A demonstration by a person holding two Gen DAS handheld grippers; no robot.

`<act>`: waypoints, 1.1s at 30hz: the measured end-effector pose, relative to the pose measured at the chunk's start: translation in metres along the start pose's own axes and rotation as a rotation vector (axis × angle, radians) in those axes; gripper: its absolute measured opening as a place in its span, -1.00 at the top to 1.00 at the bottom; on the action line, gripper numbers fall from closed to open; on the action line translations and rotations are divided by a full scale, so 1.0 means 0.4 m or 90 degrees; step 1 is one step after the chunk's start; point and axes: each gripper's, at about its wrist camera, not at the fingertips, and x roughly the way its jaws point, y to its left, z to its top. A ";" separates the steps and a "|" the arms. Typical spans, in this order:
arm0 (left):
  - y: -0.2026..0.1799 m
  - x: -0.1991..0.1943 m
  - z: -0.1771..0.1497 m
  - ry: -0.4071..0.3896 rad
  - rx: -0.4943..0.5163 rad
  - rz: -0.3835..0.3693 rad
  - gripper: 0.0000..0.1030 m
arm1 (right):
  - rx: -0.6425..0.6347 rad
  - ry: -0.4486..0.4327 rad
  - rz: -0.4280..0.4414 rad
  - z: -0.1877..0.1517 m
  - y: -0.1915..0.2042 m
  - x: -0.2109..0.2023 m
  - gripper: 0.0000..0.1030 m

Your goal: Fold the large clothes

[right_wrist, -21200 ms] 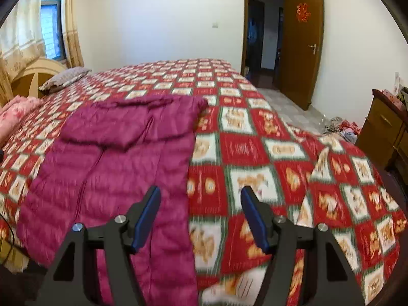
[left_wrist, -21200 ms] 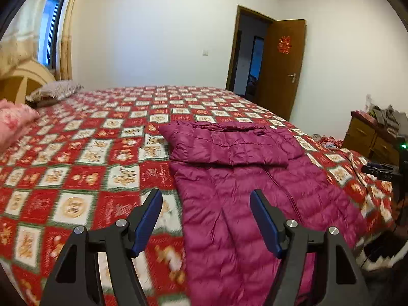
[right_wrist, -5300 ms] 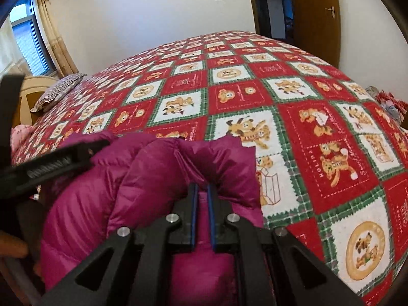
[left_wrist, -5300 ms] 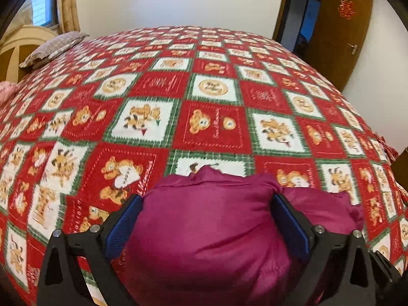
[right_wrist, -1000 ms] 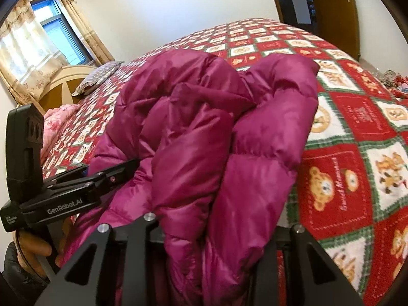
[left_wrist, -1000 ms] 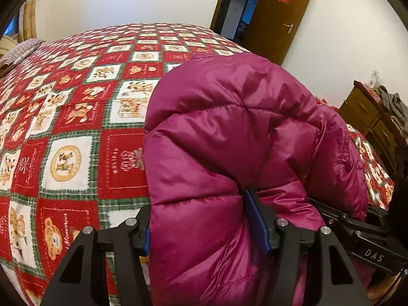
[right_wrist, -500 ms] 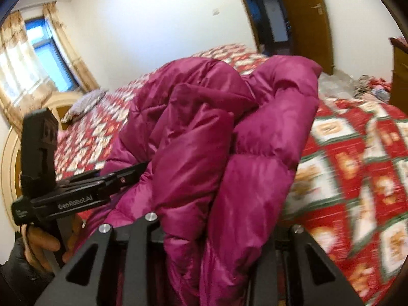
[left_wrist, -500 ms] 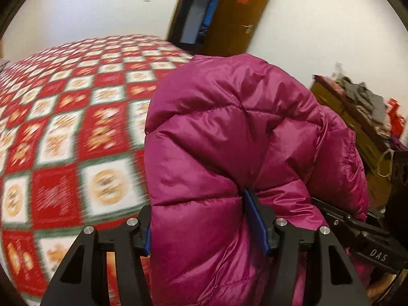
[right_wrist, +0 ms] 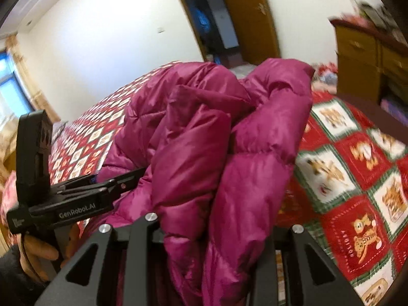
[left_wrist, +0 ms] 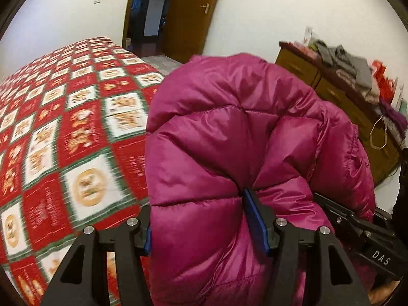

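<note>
My left gripper (left_wrist: 201,219) is clamped on a thick fold of the magenta down jacket (left_wrist: 229,140). Its blue-padded right finger (left_wrist: 255,219) presses into the fabric; the left pad is almost wholly covered by the bulge. My right gripper (right_wrist: 216,234) is likewise closed on a bunch of the same jacket (right_wrist: 216,140), but its pads are buried under the fabric and cannot be seen.

Material: the jacket is a glossy, smooth shell, quilted in horizontal stitched channels, puffed and rounded where bundled. It is held up between both grippers, above the near part of the bed, folded into a compact, irregular mass. How the layers lie inside the bundle cannot be made out.

The bedspread (left_wrist: 76,127) is a checked print of red and white squares with green borders and cartoon animal figures, blurred in both views. A wooden dresser (left_wrist: 331,81) stands to the right with a heap of clothing on top, indistinct. A brown wooden door (left_wrist: 188,12) stands open at the far wall.

In the right wrist view the left gripper body (right_wrist: 63,204) shows side-on, with the person's hand (right_wrist: 38,252) partly cut off at the frame edge.
</note>
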 end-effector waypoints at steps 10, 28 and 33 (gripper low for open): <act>-0.092 0.085 0.008 0.001 0.049 0.118 -0.39 | 0.090 0.027 0.022 -0.020 -0.151 0.069 0.12; -0.141 0.110 0.005 -0.004 0.073 0.168 -0.45 | 0.166 -0.077 -0.094 0.156 -0.069 -0.106 0.01; -0.133 0.108 0.002 -0.007 0.071 0.159 -0.48 | 0.173 -0.013 -0.177 0.139 -0.087 0.030 0.25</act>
